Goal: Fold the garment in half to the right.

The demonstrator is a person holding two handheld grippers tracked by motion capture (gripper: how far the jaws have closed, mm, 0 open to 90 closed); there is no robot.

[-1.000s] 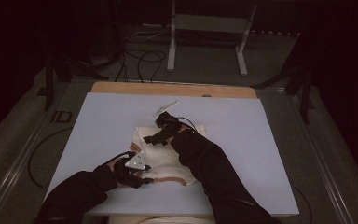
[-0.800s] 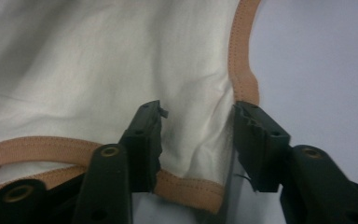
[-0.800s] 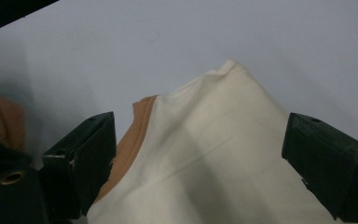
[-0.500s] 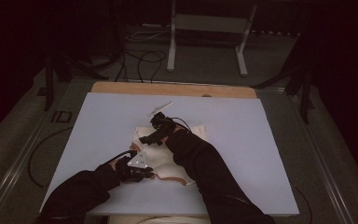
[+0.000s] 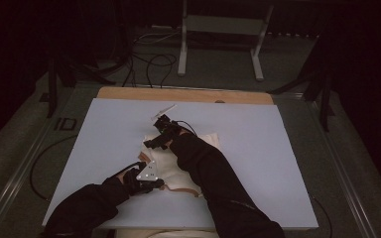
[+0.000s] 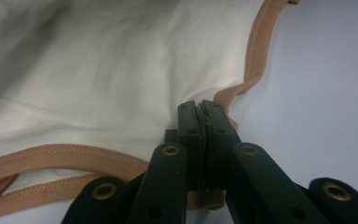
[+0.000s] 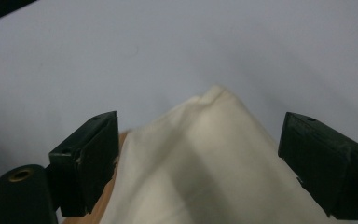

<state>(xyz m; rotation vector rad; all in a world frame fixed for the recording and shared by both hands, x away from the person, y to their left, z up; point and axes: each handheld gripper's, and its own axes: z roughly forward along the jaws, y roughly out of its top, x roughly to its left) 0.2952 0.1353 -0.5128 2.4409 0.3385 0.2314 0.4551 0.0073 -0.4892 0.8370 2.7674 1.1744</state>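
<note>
My left gripper (image 6: 200,109) has just been closing, and its fingers (image 6: 189,130) now pinch the tan-bound edge of the cream cotton cloth (image 6: 102,79) with tan piping; the hem runs out from between them to both sides, the cloth spreading beyond their tips. In the high view that left gripper (image 5: 144,176) sits at the near left edge of the cloth (image 5: 178,168) on the pale lilac surface (image 5: 258,148). My right gripper (image 7: 200,154) stands wide, its fingers (image 7: 88,154) either side of a raised cream fold (image 7: 209,154), not pressing it. Beyond their tips lies bare surface (image 7: 168,51).
</note>
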